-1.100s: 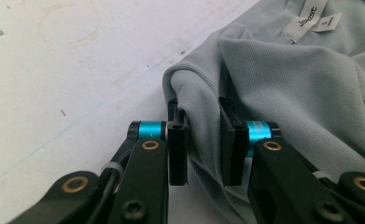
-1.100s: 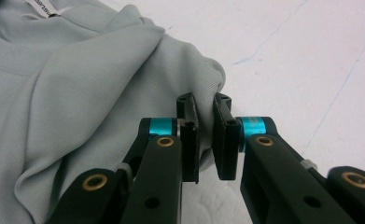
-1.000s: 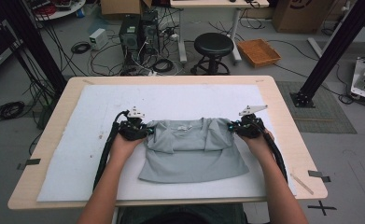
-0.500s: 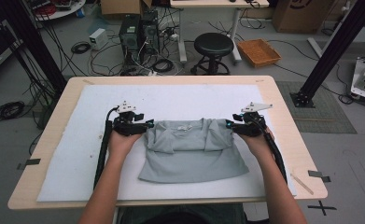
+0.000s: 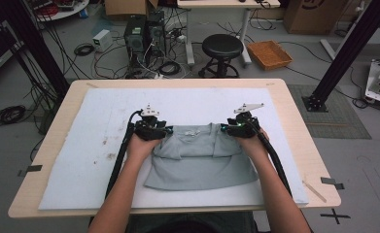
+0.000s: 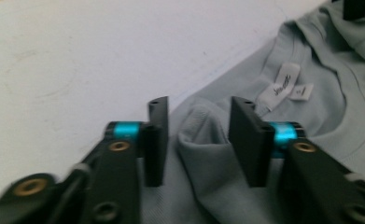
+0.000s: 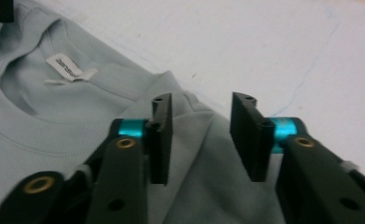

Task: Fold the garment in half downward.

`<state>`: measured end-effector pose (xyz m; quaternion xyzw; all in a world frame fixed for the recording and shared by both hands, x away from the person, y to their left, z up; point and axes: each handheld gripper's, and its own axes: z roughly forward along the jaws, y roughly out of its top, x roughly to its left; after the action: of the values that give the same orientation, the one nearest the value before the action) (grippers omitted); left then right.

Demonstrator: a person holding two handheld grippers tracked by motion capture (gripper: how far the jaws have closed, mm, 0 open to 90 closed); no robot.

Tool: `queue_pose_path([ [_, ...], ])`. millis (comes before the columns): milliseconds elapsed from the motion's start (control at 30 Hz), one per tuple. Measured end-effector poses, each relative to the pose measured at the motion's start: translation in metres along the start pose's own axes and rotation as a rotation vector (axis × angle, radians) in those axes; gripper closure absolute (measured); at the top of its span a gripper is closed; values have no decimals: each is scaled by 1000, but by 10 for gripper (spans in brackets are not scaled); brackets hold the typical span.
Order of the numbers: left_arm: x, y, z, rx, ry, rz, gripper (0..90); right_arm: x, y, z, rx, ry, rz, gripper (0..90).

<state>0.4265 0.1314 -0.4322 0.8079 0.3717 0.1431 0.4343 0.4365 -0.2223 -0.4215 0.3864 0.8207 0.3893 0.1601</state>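
The grey T-shirt (image 5: 199, 158) lies flat near the middle of the white mat (image 5: 80, 145) on the surface (image 5: 294, 121), with both sleeves already folded in over the body, so I judge the sideways folds done and the lengthwise fold to be the step in hand. Its collar (image 5: 192, 130) points away from me toward the far edge and its hem (image 5: 197, 185) toward me, so its long axis runs from near to far. The neck label (image 6: 283, 84) faces up inside the collar. My left tongs (image 5: 164, 131) sit at the left shoulder corner; the jaws have just been closing from a wider gape and now stand partly open, with a raised fold of cloth (image 6: 203, 140) between them that the pads do not yet press. My right tongs (image 5: 229, 129) sit at the right shoulder corner, likewise just closing, partly open, straddling a ridge of fabric (image 7: 203, 140) without pinching it. Next, I think, both pairs must close firmly on these corners, taking every layer, then lift together and carry the collar edge toward me over the hem, keeping level so the fold falls straight.
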Motion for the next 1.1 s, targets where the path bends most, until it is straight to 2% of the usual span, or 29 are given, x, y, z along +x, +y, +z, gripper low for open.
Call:
queue_pose_path([
  [133, -6, 0, -3, 11, -7, 54, 799, 0, -4, 6, 57, 31, -2, 782],
  [167, -7, -1, -5, 4, -9, 65, 828, 1, -5, 5, 56, 29, -6, 815],
  [300, -14, -3, -11, -7, -37, 87, 847, 6, -9, -4, 24, 35, -38, 897],
  [367, -17, -4, -15, -19, -53, 98, 848, 8, -12, -9, 7, 66, -27, 900],
  [533, -22, -5, -30, -68, -83, 103, 853, 9, -14, -17, -21, 71, -33, 900],
  [567, -23, -5, -32, -70, -84, 105, 853, 7, -14, -20, -50, 62, 1, 818],
  [633, -24, -4, -35, -80, -89, 108, 853, 4, -13, -20, -79, 50, 32, 704],
  [667, -25, -5, -36, -86, -96, 104, 854, 2, -13, -20, -86, 48, 54, 691],
  [767, -28, -5, -40, -98, -109, 110, 854, -2, -10, -13, -66, 39, 75, 655],
  [867, -31, -6, -43, -105, -127, 118, 854, -5, -9, -4, -46, 31, 89, 642],
  [967, -34, -7, -46, -109, -143, 116, 855, -5, -9, 5, -37, 36, 82, 652],
  [1067, -36, -9, -49, -116, -154, 121, 855, -3, -9, 11, -19, 39, 68, 724],
  [1100, -37, -9, -50, -121, -155, 117, 855, -3, -8, 13, -8, 41, 58, 782],
])
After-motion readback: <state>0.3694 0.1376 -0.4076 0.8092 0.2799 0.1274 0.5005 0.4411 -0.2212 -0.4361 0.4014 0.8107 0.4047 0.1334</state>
